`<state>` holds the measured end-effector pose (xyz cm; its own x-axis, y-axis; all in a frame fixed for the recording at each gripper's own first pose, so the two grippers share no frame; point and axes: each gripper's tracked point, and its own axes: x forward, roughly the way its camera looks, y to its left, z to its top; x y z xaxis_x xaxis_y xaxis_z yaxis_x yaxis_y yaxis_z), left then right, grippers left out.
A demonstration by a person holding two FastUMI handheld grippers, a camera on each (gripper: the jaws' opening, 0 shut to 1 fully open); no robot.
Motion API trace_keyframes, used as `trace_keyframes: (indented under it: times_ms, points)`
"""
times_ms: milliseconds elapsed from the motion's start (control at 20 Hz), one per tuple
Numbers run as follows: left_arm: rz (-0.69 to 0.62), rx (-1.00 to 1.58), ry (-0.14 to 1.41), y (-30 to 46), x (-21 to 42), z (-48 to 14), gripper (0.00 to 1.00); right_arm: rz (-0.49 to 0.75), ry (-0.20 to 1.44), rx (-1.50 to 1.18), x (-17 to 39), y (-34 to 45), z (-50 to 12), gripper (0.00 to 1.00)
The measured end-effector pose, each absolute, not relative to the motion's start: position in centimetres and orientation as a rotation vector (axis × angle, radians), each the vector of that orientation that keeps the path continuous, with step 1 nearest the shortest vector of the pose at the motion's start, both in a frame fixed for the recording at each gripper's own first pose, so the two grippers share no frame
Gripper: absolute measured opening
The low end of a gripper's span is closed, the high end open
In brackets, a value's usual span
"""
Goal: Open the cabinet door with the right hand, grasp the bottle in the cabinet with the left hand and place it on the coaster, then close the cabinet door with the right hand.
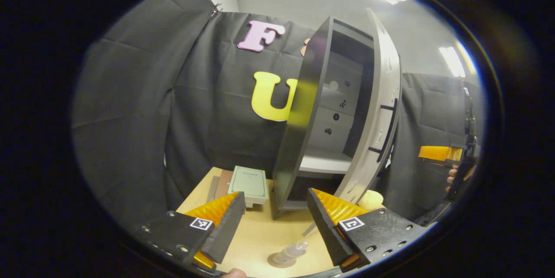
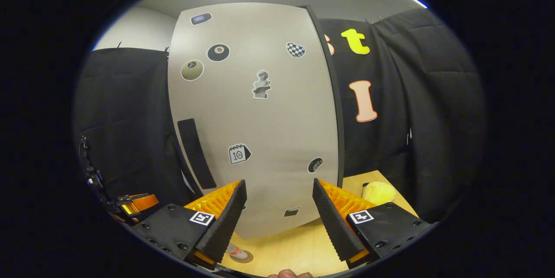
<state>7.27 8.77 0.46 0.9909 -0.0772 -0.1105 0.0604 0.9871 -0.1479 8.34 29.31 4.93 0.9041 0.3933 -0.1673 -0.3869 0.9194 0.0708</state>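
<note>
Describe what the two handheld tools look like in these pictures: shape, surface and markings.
Each tool, left tool and right tool, has two wedge-shaped fingers with ribbed inner faces, mounted on black textured blocks fixed with small screws. Each block carries a square black-and-white marker tag. In the left gripper view, the other tool's body shows at the right edge, with fingertips of the holding hand.

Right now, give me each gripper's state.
Left gripper: open, holding nothing.
Right gripper: open, holding nothing.
</note>
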Motion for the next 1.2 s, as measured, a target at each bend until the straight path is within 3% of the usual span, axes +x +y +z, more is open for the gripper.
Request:
trace_keyframes:
  times_ms: [450, 550, 800, 900, 1200]
  points:
    - [-0.002, -0.156, -0.018, 3.0, 8.5, 4.2, 0.87, 0.476, 0.174, 0.054, 13.2, 23.3, 5.3, 0.98]
    - [0.033, -0.152, -0.042, 1.7, 8.8, 5.3, 0.92, 0.498, 0.172, 0.061, 14.6, 22.4, 5.8, 0.98]
    - [0.132, -0.068, -0.077, -0.5, 9.5, 7.4, 0.92, 0.517, 0.123, 0.107, 17.8, 19.9, 7.4, 0.98]
    - [0.147, -0.042, -0.077, -1.9, 9.6, 7.8, 0.87, 0.540, 0.127, 0.111, 18.1, 19.1, 6.9, 0.98]
    - [0.163, -0.045, -0.076, -6.2, 8.0, 8.3, 0.87, 0.562, 0.112, 0.095, 17.9, 17.8, 6.6, 0.98]
